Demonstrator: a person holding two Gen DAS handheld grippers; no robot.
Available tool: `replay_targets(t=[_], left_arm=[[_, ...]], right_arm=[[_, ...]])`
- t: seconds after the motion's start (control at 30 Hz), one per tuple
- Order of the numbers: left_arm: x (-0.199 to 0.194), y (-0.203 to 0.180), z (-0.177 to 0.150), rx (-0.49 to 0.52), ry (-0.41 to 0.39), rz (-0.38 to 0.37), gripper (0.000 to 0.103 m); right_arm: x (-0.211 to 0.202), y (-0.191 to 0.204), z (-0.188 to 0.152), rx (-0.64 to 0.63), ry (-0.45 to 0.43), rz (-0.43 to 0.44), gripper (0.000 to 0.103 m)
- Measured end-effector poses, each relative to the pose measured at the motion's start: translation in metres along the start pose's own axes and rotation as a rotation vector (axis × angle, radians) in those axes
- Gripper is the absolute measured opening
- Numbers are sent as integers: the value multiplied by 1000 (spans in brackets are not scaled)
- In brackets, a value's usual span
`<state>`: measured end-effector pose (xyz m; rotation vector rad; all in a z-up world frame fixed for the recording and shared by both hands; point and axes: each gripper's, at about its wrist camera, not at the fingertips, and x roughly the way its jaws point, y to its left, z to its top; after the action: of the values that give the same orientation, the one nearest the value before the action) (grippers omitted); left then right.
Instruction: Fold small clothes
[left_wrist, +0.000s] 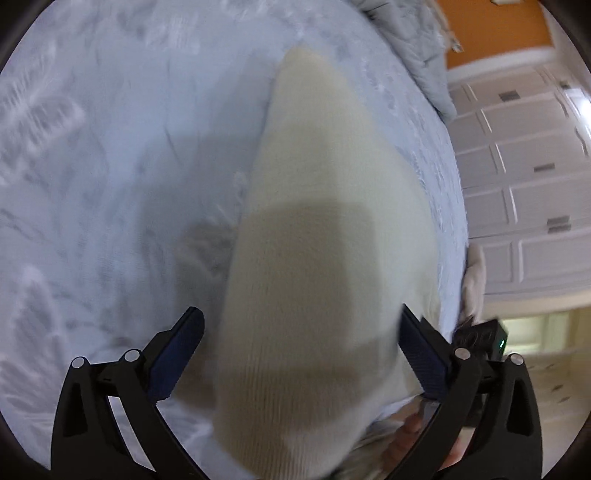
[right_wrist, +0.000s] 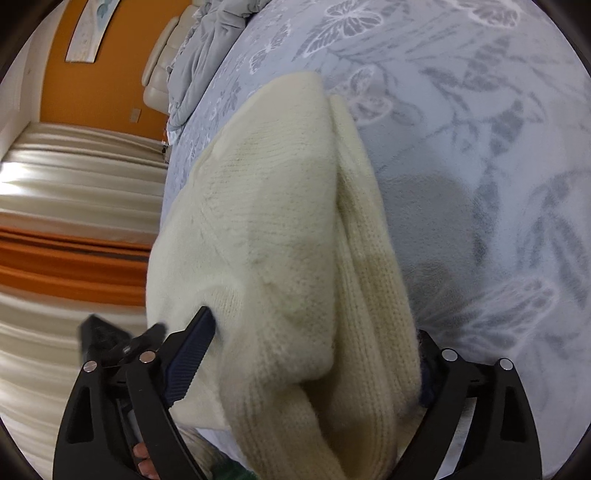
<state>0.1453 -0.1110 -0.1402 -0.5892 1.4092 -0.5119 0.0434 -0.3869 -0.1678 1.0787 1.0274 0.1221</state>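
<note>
**Cream knit sweater between both tongs on the bed**

In the left wrist view, the left tongs (left_wrist: 301, 350) stand wide apart, the cream knit sweater (left_wrist: 325, 229) running up the middle of the frame between them over the pale blue butterfly-print bedspread (left_wrist: 110, 166). In the right wrist view, the right tongs (right_wrist: 314, 347) are also spread, with the folded sweater (right_wrist: 266, 229) bulging between them; whether the fingers touch the knit is unclear. Orange wall (right_wrist: 110, 74) fills the upper left.
</note>
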Motion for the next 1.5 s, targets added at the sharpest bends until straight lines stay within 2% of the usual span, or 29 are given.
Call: replay_targets(t=[0.07, 0.1, 0.13, 0.17, 0.2, 0.23, 0.37, 0.43, 0.5, 0.57, 0.6, 0.63, 0.67, 0.73, 0.8, 0.87, 0.93, 1.0, 1.13, 1.27, 1.5], left_arm=[[12, 3, 3, -54, 31, -37, 98], [11, -1, -1, -42, 29, -28, 94], [10, -8, -3, -17, 22, -1, 90], [7, -13, -4, 8, 14, 24, 87], [2, -21, -6, 39, 7, 51, 80], [-3, -28, -9, 70, 6, 65, 73], [-37, -37, -22, 80, 29, 47, 68], [-54, -37, -37, 118, 43, 61, 68], [-65, -28, -61, 120, 93, 87, 69], [-62, -15, -74, 98, 137, 118, 76], [-53, -3, -80, 74, 163, 145, 82], [-46, 7, -82, 47, 172, 173, 90], [-42, 17, -85, 21, 164, 159, 94], [-40, 23, -83, -11, 150, 114, 96], [-40, 21, -80, 6, 151, 122, 96], [-46, 14, -80, 51, 140, 159, 89], [-57, 0, -83, 97, 120, 185, 75], [-75, -17, -88, 165, 71, 201, 70], [-114, -51, -86, 261, -23, 205, 66], [-164, -97, -100, 411, -142, 218, 66], [-234, -164, -120, 545, -306, 134, 66]], right_arm=[[1, -2, 1, 12, -2, 11, 92], [0, 0, 1, 2, -7, -5, 84], [-1, 3, 0, -28, -11, -30, 71], [-4, 5, 0, -40, -16, -27, 65], [-8, 8, -1, -46, -28, -17, 48], [-15, 10, -1, -51, -36, -6, 40], [-48, 27, -29, -80, -40, 10, 39], [-59, 28, -54, -49, 7, 1, 39], [-60, 22, -76, 13, 74, -35, 41], [-49, 13, -93, 53, 147, -125, 47], [-42, 13, -95, 44, 166, -183, 53], [-38, 16, -95, 32, 170, -200, 64], [-33, 20, -92, 9, 174, -206, 68], [-19, 23, -86, -7, 177, -239, 84], [-12, 20, -83, 20, 172, -224, 85], [-19, 27, -83, -7, 137, -208, 70], [-33, 40, -86, -53, 91, -218, 47], [-48, 53, -91, -84, 46, -191, 41], [-86, 86, -104, -146, -47, -148, 40], [-131, 122, -120, -237, -149, -116, 40], [-195, 195, -133, -375, -327, -62, 40]])
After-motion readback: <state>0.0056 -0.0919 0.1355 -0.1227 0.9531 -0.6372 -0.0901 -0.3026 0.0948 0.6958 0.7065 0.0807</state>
